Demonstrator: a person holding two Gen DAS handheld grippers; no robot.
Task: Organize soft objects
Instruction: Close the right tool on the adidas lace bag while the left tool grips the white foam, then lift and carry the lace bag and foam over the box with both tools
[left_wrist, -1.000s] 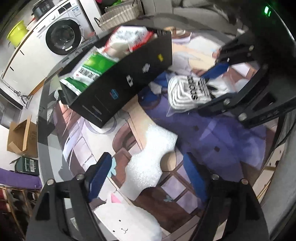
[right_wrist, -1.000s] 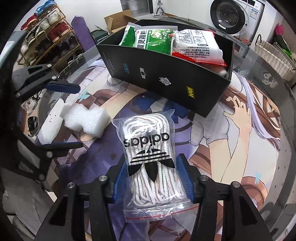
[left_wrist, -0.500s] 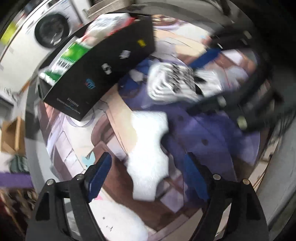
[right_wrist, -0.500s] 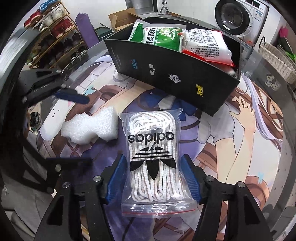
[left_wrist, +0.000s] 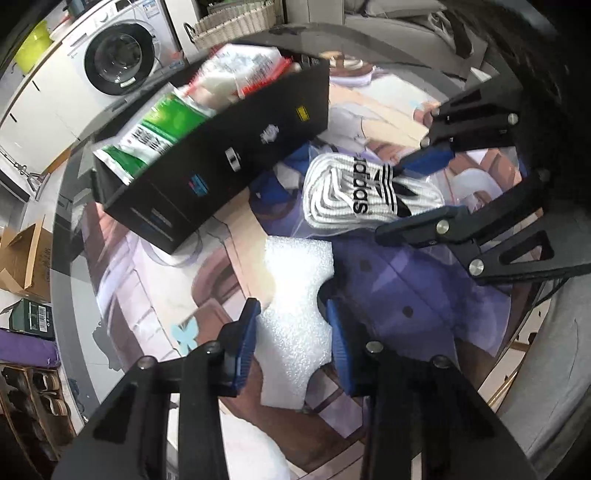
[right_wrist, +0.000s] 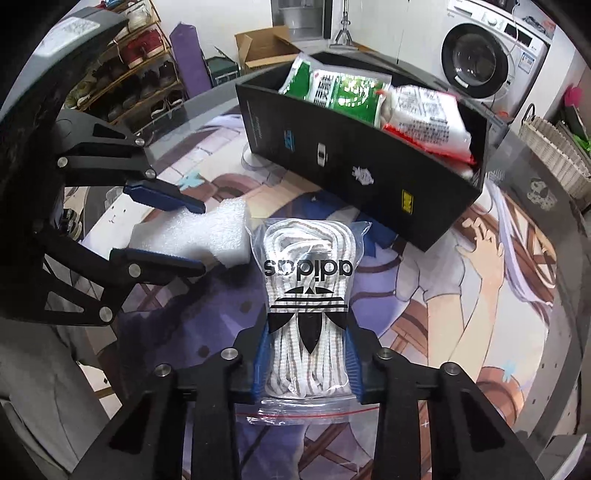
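Left gripper (left_wrist: 291, 338) clamped on white foam piece (left_wrist: 295, 314), blue pads pressed against its narrow waist, low at 6 o'clock of the left wrist view. Right gripper (right_wrist: 306, 363) closing on bag of white laces (right_wrist: 308, 295), pads against the bag's sides, at 6 o'clock of the right wrist view. Both soft things lying on the printed tabletop (right_wrist: 461, 314), foam just beside the bag at its 9 o'clock. Black box (right_wrist: 362, 162) at 12 o'clock beyond the bag, holding green packet (right_wrist: 332, 90) and red-edged white packet (right_wrist: 424, 118).
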